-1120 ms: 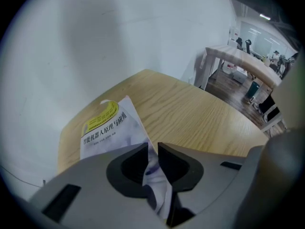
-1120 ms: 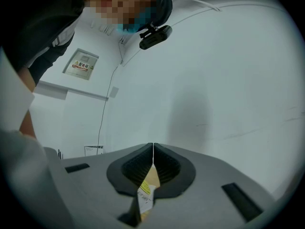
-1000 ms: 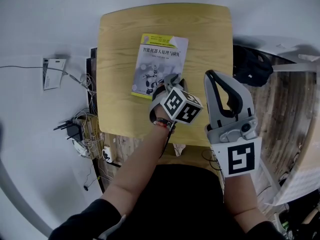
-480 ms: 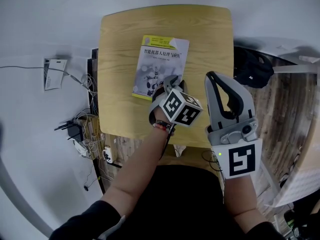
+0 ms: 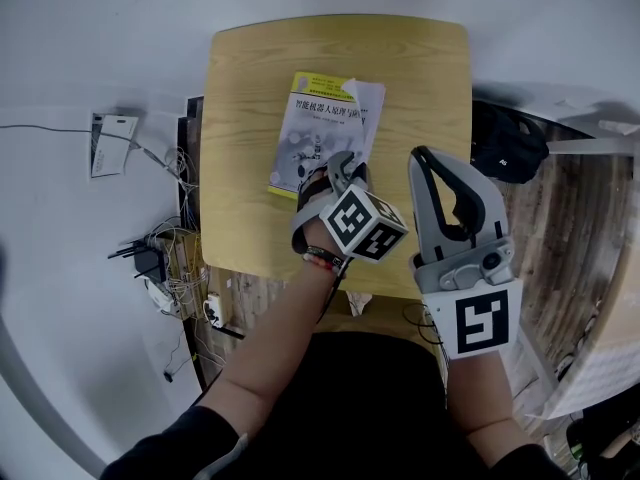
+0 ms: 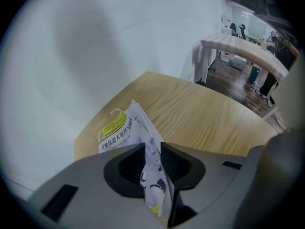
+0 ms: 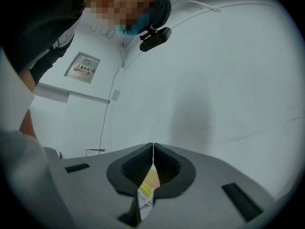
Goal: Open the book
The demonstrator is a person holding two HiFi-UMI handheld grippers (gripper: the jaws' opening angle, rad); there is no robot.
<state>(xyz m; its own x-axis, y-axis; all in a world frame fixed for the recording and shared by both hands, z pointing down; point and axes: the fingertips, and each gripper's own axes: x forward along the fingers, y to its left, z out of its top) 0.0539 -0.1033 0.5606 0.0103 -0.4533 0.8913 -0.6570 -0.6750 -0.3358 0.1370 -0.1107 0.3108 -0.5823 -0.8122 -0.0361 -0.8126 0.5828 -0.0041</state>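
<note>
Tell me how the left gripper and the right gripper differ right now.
Grip: the left gripper's jaws clamp the lifted cover of the grey-and-yellow paperback book, having just eased slightly wider; the right gripper's jaws are pressed together on nothing.
Pose: the left gripper points steeply down at the light wooden table; the right gripper is held level, clear of the book.
Both are grey, hand-held and carry a black-and-white marker cube.

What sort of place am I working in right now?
Probably an office or lab room: a small wooden table holding a book, loose cables on the floor, and a long desk farther off.
</note>
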